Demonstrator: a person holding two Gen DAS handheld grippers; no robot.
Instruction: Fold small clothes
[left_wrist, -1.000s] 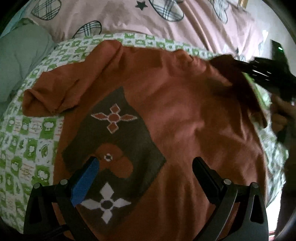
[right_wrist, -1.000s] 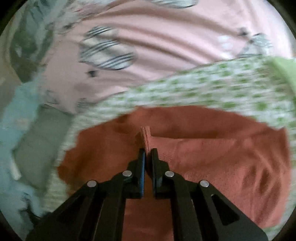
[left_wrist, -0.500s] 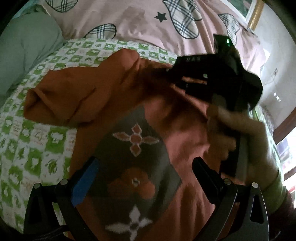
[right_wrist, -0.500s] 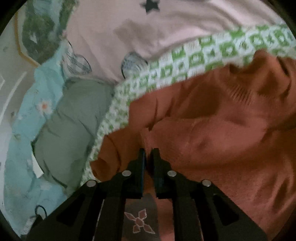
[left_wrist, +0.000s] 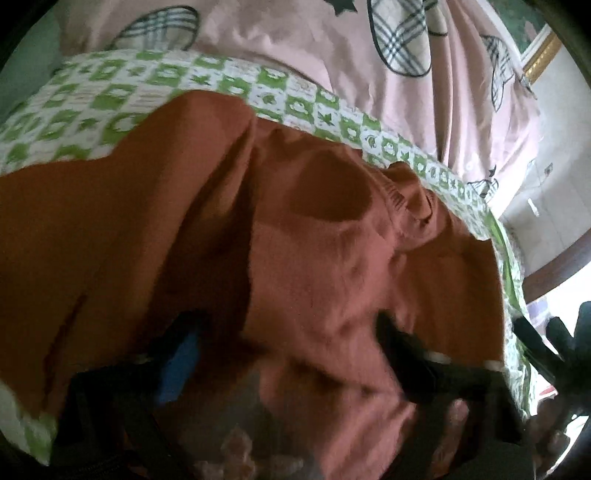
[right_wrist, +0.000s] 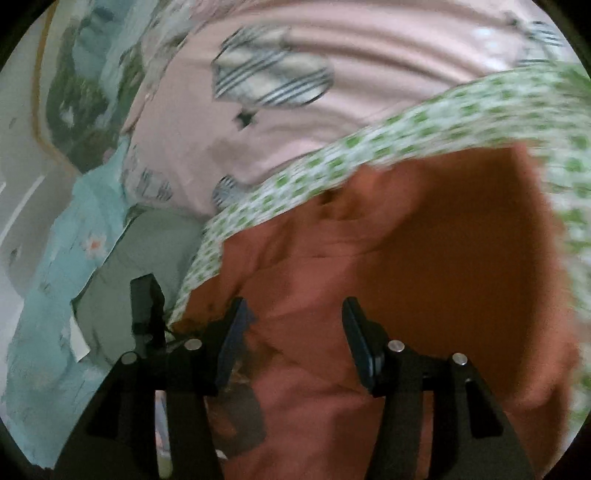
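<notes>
A rust-orange small shirt (left_wrist: 314, 258) lies on a green-and-white checked mat (left_wrist: 110, 92), its right side folded over the middle so its grey printed patch shows only at the bottom. My left gripper (left_wrist: 288, 354) is open, low over the shirt, its fingers blurred. In the right wrist view the shirt (right_wrist: 424, 240) fills the centre, and my right gripper (right_wrist: 291, 332) is open and empty just above the folded cloth. The tip of the left gripper (right_wrist: 146, 299) shows at its left.
A pink bedcover with plaid hearts (left_wrist: 332, 55) lies behind the mat. A grey-green pillow (right_wrist: 147, 251) and a light blue floral sheet (right_wrist: 55, 277) lie to the left. The right gripper's black body (left_wrist: 554, 350) shows at the right edge of the left wrist view.
The right gripper carried the shirt's right side across to the left and opened, letting it go. The left gripper stayed open and moved lower and closer to the shirt.
</notes>
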